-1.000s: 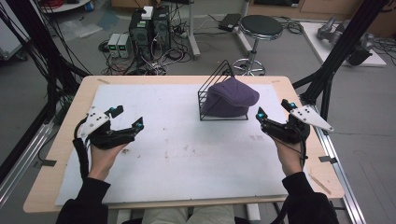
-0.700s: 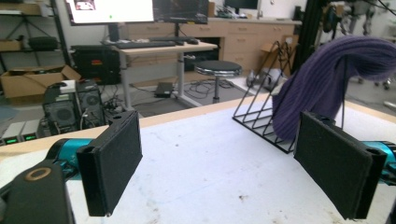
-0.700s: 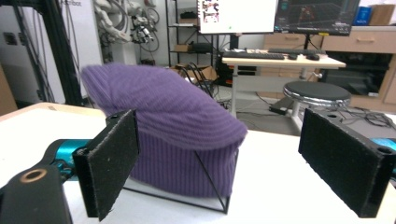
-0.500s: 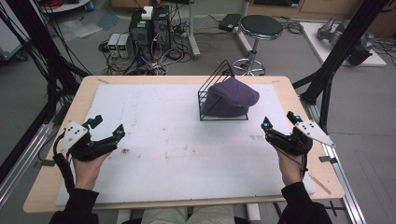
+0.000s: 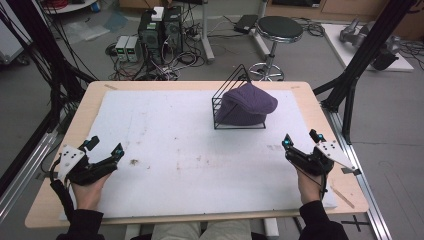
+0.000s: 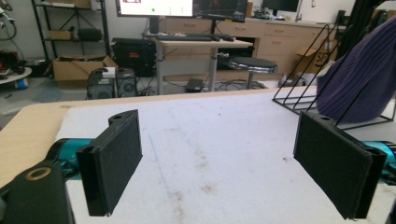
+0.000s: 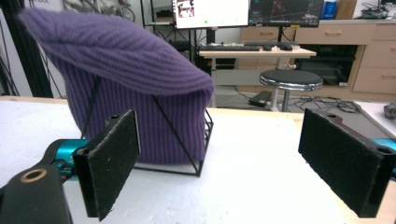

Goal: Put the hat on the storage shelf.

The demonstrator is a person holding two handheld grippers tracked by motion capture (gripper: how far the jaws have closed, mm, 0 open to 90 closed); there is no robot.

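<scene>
My left tongs (image 5: pixel 102 152) rest low at the near left of the tabletop (image 5: pixel 165 150), jaws spread wide with nothing between them; in the left gripper view I look across bare, stained white mat between the two black pads. My right tongs (image 5: pixel 300 143) sit at the near right edge, jaws likewise wide apart and holding nothing. Both are well apart from the work. Farther out, right of centre toward the far edge, stands the rack (image 5: pixel 231 97), a black wire frame, with the purple hat (image 5: pixel 247 105) draped over it and covering most of its wires. In the right gripper view the hat (image 7: pixel 126 79) looms ahead and to the left of my jaws, its ribbed knit hanging down over the rack (image 7: pixel 187 140) nearly to the base. I judge that this is a pause with both hands parked: the hat sits on the rack and no grip is in progress. If the next move is to take the hat, my right tongs are the nearer; they must lift, travel forward and inward, and close on a fold of knit clear of the wires, so the rack does not come along.
</scene>
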